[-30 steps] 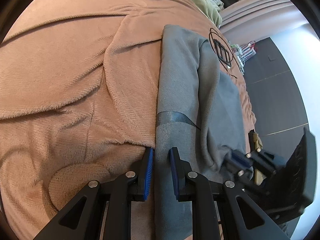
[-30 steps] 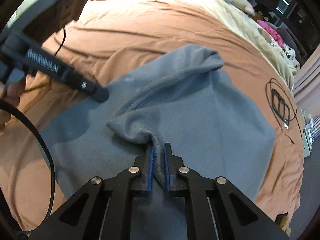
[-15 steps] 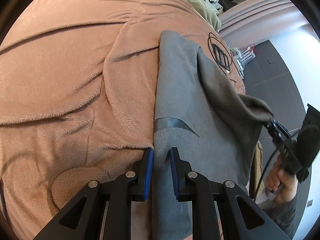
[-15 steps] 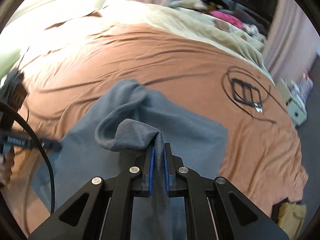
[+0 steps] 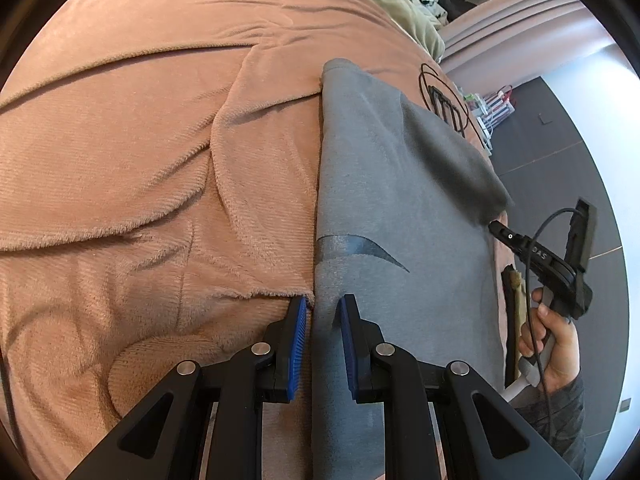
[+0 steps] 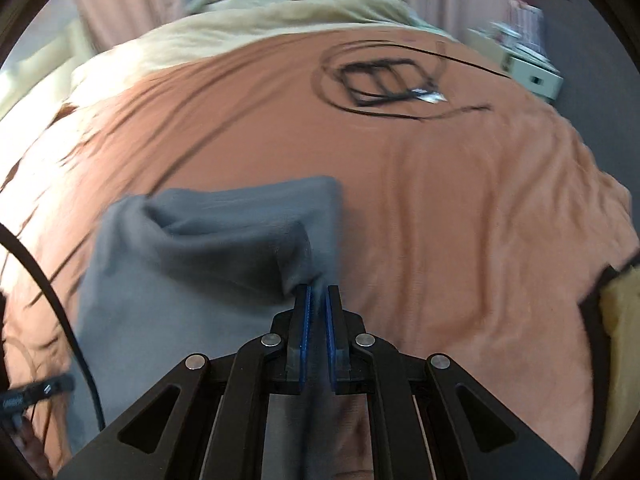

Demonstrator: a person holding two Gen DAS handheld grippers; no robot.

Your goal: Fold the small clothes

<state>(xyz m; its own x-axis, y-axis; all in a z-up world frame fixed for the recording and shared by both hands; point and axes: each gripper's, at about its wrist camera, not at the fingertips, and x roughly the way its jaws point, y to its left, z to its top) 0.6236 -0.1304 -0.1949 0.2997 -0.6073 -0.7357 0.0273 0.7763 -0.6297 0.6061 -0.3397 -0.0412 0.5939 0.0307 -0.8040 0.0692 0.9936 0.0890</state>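
A grey garment (image 5: 400,240) with a dark swoosh mark lies on a brown fleece blanket (image 5: 140,160). My left gripper (image 5: 323,312) sits at the garment's near left edge, its jaws narrow and closed on that thick edge. My right gripper (image 6: 316,292) is shut on a fold of the same garment (image 6: 224,248) and holds a flap raised above the rest. In the left wrist view that flap (image 5: 452,152) stretches to the right gripper (image 5: 498,227), held by a hand (image 5: 556,344) at the bed's right side.
A coiled black cable (image 6: 384,80) lies on the blanket beyond the garment. Pale green bedding (image 6: 280,12) with a pile of clothes fills the far end. A white box (image 6: 532,68) stands on the dark floor at the right, and a yellow object (image 6: 620,320) sits by the bed's edge.
The right gripper has carried its fold away from the left gripper toward the bed's right side, drawing the flap out. Its view has rolled. The left gripper has stayed put.
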